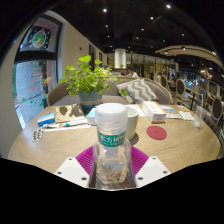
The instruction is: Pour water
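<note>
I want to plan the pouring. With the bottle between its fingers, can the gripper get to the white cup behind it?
Probably yes. The water bottle sits between the gripper fingers, and the white cup stands just beyond it on the table, with nothing between them.
</note>
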`<state>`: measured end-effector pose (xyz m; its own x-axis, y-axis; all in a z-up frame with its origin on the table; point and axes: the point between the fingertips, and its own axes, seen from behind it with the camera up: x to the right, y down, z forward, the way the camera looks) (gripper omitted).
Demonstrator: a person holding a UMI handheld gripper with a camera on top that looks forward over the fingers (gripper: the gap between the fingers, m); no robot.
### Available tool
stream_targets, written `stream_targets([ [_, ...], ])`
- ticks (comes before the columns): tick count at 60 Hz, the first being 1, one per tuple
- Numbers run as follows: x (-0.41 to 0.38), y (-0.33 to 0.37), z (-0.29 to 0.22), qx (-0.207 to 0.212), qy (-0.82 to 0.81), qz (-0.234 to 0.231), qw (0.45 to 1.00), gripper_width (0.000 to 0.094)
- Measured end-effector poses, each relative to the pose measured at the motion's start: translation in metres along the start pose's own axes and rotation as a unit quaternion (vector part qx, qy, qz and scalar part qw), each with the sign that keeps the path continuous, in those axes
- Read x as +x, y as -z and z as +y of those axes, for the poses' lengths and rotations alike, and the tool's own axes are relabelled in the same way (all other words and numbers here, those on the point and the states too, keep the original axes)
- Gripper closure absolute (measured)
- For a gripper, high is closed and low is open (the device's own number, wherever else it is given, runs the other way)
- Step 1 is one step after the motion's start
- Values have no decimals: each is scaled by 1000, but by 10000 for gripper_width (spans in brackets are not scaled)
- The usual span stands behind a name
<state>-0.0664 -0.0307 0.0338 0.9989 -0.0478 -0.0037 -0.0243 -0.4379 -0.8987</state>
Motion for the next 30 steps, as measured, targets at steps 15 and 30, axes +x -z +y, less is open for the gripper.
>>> stream_targets([
  [15,-47,19,-75,21,-39,-44,998,493],
  [30,-112,-3,-189,12,-415,-222,882,498],
])
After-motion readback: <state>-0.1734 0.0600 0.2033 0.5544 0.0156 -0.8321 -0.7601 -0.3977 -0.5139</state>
